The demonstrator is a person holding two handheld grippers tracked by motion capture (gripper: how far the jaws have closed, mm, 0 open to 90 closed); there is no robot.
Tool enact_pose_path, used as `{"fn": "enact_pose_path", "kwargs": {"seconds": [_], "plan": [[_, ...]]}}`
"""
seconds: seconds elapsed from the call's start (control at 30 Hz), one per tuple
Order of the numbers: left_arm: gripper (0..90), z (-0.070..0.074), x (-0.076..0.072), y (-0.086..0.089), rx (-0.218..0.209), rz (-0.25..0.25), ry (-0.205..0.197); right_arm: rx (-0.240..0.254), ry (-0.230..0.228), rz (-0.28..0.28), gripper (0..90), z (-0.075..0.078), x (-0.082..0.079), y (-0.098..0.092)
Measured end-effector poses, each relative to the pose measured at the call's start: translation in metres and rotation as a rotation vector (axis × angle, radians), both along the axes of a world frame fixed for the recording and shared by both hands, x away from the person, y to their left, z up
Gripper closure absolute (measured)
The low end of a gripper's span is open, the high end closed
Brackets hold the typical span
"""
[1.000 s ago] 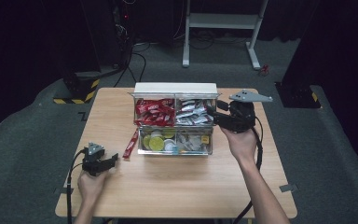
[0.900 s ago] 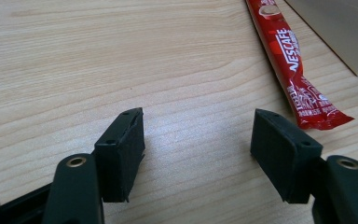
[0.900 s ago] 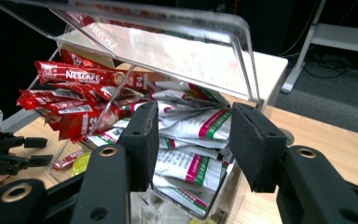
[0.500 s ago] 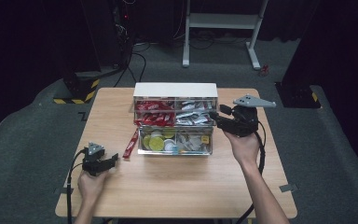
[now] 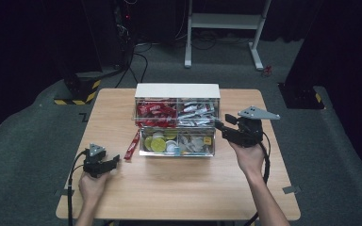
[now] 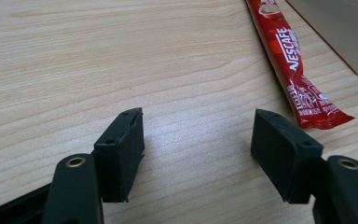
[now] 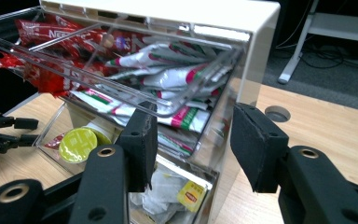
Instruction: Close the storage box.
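A white organizer box (image 5: 176, 90) stands mid-table with two clear drawers pulled out. The upper drawer (image 5: 176, 113) holds red sachets and white-green sachets (image 7: 168, 77). The lower drawer (image 5: 188, 151) holds capsules (image 7: 78, 138) and tea bags (image 7: 191, 196). My right gripper (image 5: 222, 123) is at the box's right front corner. In the right gripper view its jaws (image 7: 193, 140) stand apart, one before the upper drawer's clear front, the other outside the white side wall. A red Nescafe stick (image 5: 132, 144) lies left of the box. My left gripper (image 5: 115, 160) rests open on the table, the stick (image 6: 291, 65) ahead and to its right.
The wooden table (image 5: 179, 188) is bare in front of the box. Beyond its far edge are a white metal stand (image 5: 221, 28), cables and dark equipment on a grey floor. The left gripper's tips (image 7: 4, 133) show far off in the right gripper view.
The right gripper has sunk and come nearer along the box's right side, down to the drawers' right end. The left gripper has stayed where it was.
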State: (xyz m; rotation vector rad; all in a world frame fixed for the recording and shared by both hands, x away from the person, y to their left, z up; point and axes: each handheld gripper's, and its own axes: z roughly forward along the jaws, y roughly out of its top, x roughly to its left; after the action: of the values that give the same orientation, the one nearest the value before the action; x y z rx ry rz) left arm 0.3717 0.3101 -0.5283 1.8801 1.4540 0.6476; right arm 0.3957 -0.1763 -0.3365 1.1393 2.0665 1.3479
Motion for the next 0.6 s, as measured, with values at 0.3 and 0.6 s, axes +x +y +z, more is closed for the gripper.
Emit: {"fn": "enact_pose_path", "kwargs": {"seconds": [0.3, 0.6], "plan": [[35.0, 0.000, 0.000, 0.000, 0.001, 0.000, 0.000, 0.016, 0.007, -0.015, 51.5, -0.011, -0.003, -0.011], [35.0, 0.000, 0.000, 0.000, 0.001, 0.000, -0.001, 0.050, -0.002, -0.049, 51.5, -0.023, -0.008, -0.029]]}}
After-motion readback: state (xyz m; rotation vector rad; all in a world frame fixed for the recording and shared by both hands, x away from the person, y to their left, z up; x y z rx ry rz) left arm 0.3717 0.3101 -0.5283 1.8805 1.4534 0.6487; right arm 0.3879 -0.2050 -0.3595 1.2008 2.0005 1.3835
